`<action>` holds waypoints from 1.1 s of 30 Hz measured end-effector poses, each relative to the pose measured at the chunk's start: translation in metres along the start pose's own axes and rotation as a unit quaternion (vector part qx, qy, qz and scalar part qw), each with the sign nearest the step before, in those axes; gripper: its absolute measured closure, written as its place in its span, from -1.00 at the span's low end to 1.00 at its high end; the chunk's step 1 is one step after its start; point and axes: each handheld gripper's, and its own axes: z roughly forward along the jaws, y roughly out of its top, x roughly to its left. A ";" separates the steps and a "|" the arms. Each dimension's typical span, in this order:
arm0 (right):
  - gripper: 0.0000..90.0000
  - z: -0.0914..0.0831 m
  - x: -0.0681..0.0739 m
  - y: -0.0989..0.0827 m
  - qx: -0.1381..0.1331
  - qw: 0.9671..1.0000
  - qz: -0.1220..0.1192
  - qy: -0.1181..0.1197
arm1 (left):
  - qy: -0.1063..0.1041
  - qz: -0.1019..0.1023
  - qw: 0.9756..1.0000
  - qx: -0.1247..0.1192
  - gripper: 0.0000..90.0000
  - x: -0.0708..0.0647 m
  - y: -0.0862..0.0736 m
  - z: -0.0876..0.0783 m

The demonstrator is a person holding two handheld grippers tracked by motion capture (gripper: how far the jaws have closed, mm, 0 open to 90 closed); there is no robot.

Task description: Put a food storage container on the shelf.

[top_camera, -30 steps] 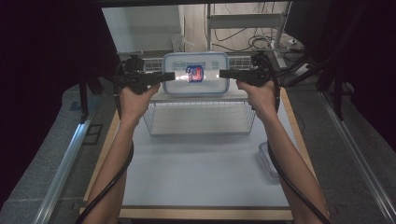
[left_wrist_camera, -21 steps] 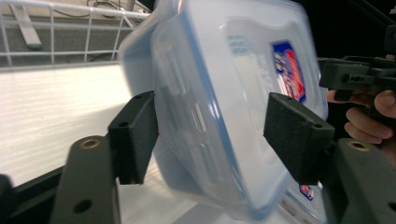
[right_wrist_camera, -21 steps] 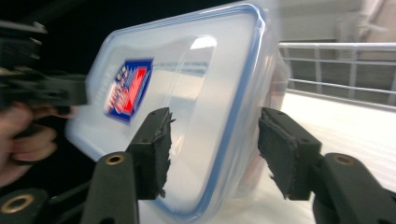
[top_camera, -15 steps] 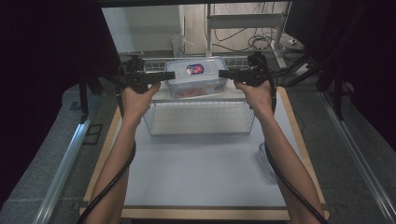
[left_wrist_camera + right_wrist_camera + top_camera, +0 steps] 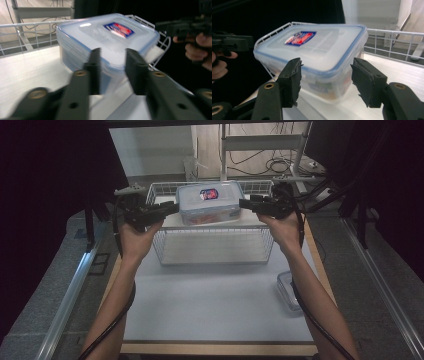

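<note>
Since a second ago, the clip-lid food box (image 5: 210,202) sits a bit lower and nearer the person, over the far part of the wire basket (image 5: 215,245), and the left hand has slid outward a little. Left gripper (image 5: 112,72) has just been closing: in its own view the jaws look narrow, with the box's end lip between them, but it's blurred so I can't say the pads really bite. Right gripper (image 5: 325,83) stands half spread, pads either side of the box's other end, with a gap showing on both sides. My guess: stiff plastic, smooth and slippery, with something inside so not feather-light. Best grabbed at the end flaps or under the lid rim.
</note>
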 end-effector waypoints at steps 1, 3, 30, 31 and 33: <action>-0.08 -0.002 0.003 -0.004 0.003 1.000 -0.015 -0.002 | -0.001 0.006 1.000 0.004 0.85 -0.002 -0.003 0.000; -0.08 -0.002 0.004 -0.007 0.007 1.000 -0.025 -0.004 | -0.002 0.020 1.000 0.018 0.91 -0.008 -0.010 0.002; 0.47 0.019 0.010 -0.035 0.048 0.997 -0.047 -0.040 | 0.022 0.000 0.998 0.053 0.97 0.002 -0.020 0.041; 0.47 0.019 0.010 -0.035 0.046 0.997 -0.052 -0.041 | 0.019 0.000 0.999 0.051 0.95 0.001 -0.022 0.040; 0.44 0.017 0.011 -0.036 0.045 0.997 -0.053 -0.042 | 0.013 0.001 0.999 0.050 0.92 -0.002 -0.024 0.037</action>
